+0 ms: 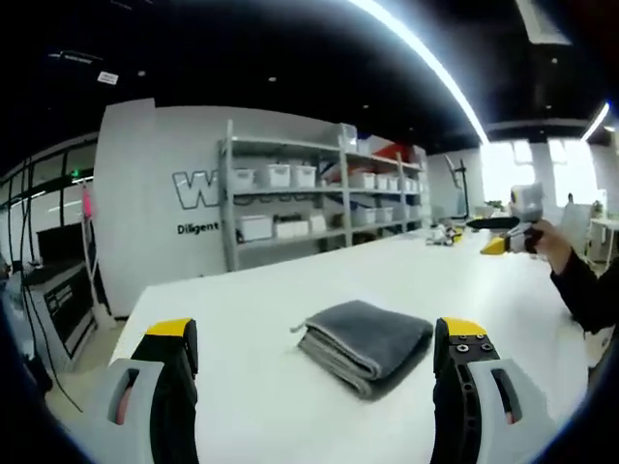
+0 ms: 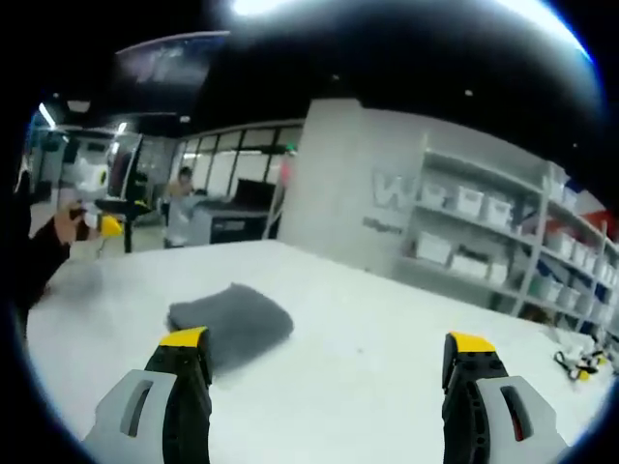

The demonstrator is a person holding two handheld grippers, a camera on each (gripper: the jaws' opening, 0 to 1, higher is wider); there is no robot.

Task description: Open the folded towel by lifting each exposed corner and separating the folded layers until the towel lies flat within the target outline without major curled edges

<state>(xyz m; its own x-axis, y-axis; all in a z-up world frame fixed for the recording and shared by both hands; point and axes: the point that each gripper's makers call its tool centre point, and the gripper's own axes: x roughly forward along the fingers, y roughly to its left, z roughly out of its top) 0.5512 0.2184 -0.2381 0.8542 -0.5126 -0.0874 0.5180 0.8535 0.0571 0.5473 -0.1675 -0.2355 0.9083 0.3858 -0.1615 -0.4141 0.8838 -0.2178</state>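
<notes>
A grey towel [image 1: 368, 343] lies folded in several layers on the white table [image 1: 290, 290], with a small tag at its left corner. My left gripper [image 1: 317, 331] hovers just short of it, jaws wide apart and empty, the towel between and beyond the yellow tips. Held by a hand in a dark sleeve, the right gripper [image 1: 511, 232] hangs above the table's right side. In the right gripper view the towel [image 2: 232, 324] lies ahead and left of my right gripper [image 2: 327, 340], which is open and empty. The left gripper [image 2: 104, 224] shows at far left, raised.
Metal shelves [image 1: 319, 193] with white bins stand behind the table against a lettered wall. Small items [image 1: 447, 234] lie at the table's far edge. A person [image 2: 179, 217] stands in the background by a desk. The table edge [image 1: 135, 309] drops off at left.
</notes>
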